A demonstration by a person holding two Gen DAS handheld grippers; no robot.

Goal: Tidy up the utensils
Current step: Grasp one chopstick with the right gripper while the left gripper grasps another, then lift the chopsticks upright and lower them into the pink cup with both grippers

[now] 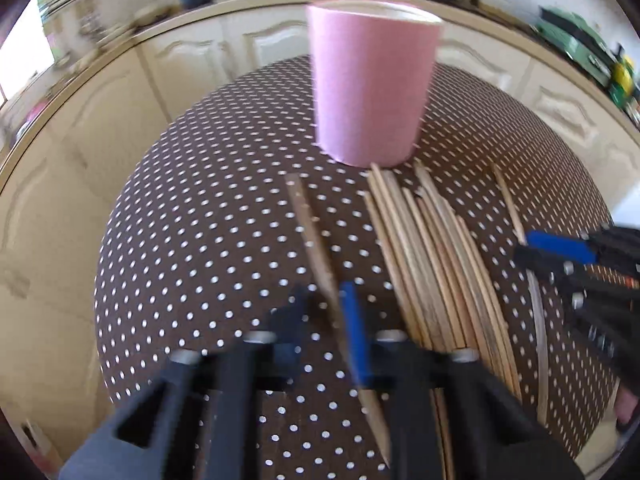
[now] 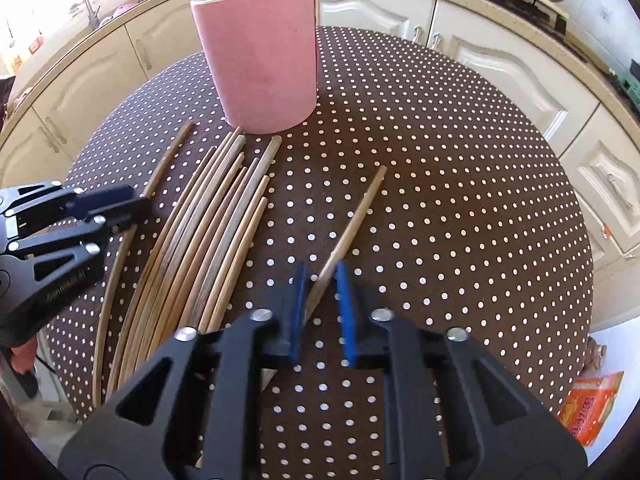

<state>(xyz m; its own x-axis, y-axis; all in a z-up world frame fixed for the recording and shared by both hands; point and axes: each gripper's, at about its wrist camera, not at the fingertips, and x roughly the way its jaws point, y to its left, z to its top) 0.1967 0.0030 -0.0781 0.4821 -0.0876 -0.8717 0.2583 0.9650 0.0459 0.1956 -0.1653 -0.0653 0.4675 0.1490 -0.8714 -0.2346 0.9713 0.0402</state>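
Chopsticks lie in a loose bundle on the dotted tablecloth, their far tips just short of an upright pink cup; the left gripper has its jaws nearly shut on a single chopstick left of the bundle. The right gripper likewise pinches a lone chopstick right of the bundle.

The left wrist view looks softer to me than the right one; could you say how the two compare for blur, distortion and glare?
Left wrist view: smeared by motion, the pink cup and the left gripper both soft-edged. Right wrist view: crisp, with the cloth's dots and the right gripper sharp. Both views: fisheye bending curves the chopsticks and counter edge, and bright window light washes out the upper left corner.
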